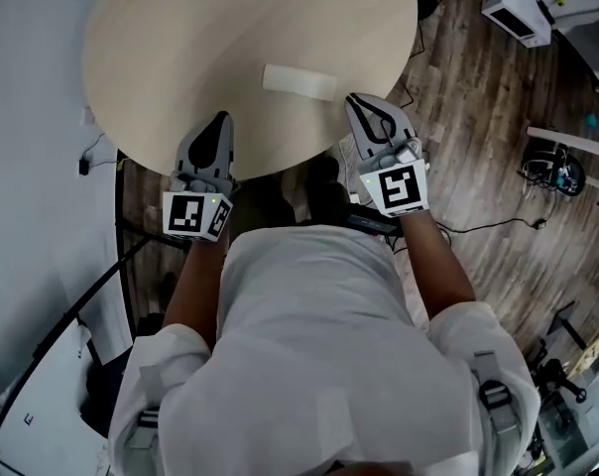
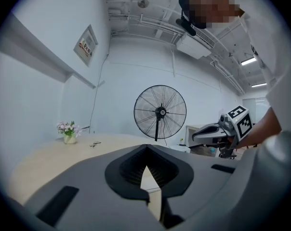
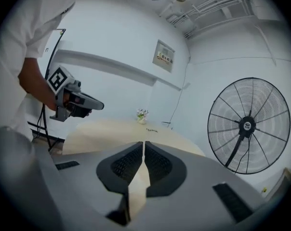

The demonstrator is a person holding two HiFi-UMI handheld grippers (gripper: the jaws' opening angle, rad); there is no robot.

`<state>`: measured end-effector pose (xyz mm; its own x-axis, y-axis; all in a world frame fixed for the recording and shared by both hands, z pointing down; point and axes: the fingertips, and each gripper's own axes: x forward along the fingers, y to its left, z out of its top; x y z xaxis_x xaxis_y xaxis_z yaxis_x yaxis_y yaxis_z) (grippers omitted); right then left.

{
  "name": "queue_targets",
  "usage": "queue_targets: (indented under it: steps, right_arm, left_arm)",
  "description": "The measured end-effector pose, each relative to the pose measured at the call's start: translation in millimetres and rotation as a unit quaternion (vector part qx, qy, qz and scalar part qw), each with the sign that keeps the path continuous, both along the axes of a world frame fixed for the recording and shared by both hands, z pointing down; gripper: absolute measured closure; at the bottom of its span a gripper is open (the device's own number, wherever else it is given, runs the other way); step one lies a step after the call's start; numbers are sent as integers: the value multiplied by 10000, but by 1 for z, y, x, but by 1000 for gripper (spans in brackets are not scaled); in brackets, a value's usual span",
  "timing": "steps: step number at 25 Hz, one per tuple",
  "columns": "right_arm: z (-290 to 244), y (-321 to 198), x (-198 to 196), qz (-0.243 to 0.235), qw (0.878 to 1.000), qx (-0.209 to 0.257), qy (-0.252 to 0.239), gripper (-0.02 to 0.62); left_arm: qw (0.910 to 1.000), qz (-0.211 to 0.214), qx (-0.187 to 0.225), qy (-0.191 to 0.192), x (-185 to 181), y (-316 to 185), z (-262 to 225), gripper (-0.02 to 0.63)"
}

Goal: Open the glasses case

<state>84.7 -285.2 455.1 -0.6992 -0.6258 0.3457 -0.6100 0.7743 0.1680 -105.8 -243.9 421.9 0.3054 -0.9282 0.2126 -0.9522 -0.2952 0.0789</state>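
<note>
White glasses case (image 1: 299, 81) on a beige table (image 1: 180, 58), dark wood-grain floor (image 1: 478, 117).

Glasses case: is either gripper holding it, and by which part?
Nothing is held. Left gripper and right gripper both show jaws together, empty; the glasses case lies alone on the table.

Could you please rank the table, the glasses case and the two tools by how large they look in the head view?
1. Table.
2. Right tool and left tool: about alike, and enlarged by nearness to the camera.
3. Glasses case.
</note>
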Motion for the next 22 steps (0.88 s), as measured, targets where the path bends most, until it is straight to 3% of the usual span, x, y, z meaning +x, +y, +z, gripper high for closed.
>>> queue_targets:
  steps: [3, 8, 11, 15, 17, 22]
  right_arm:
    - [16, -1, -19, -297, 9988, 171, 359, 566]
    - [56, 3, -33, -534, 9919, -226, 1126, 566]
    - [72, 5, -35, -430, 9890, -326, 1380, 565]
    - [101, 5, -35, -225, 9856, -519, 1596, 552]
    - [118, 6, -33, -160, 9832, -614, 1709, 506]
    - [152, 7, -30, -323, 9718, -422, 2298, 499]
  left_arm:
    - [9995, 296, -14, 90, -5, -13, 12, 592]
    - [9939, 1048, -123, 323, 1, -33, 27, 592]
    - [9876, 1526, -171, 330, 11, -37, 31, 592]
    - [9846, 1668, -292, 434, 7, -41, 41, 592]
    - [9841, 1680, -360, 447, 4, -41, 49, 592]
    - [9844, 1612, -518, 468, -2, -38, 67, 592]
